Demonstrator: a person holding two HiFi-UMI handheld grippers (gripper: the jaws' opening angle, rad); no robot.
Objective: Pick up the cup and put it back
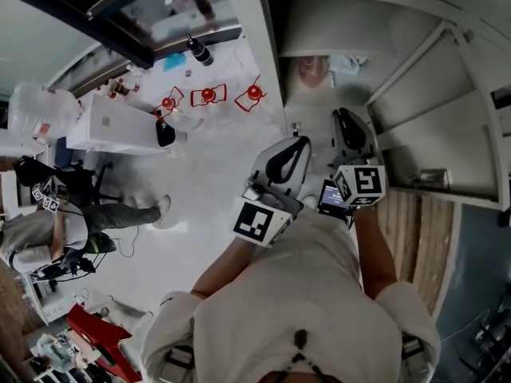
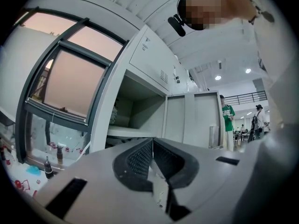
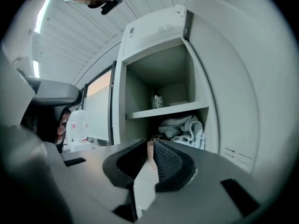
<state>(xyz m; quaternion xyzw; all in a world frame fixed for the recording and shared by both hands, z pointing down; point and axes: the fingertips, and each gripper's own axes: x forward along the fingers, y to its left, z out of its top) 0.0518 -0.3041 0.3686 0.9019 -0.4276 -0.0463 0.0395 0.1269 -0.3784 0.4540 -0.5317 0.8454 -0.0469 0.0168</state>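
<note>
Pale floor (image 1: 200, 174), grey cabinet (image 1: 335, 22) standing open. Only the head view plainly shows the cup (image 1: 314, 70), far inside. Left gripper (image 2: 152, 142) and right gripper (image 3: 151, 144) fingers pressed together.

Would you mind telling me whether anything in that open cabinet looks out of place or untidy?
Only the white cloth stands out: it lies crumpled in a heap in the cabinet, just under the shelf where the cup stands. Nothing looks spilled or broken.
</note>
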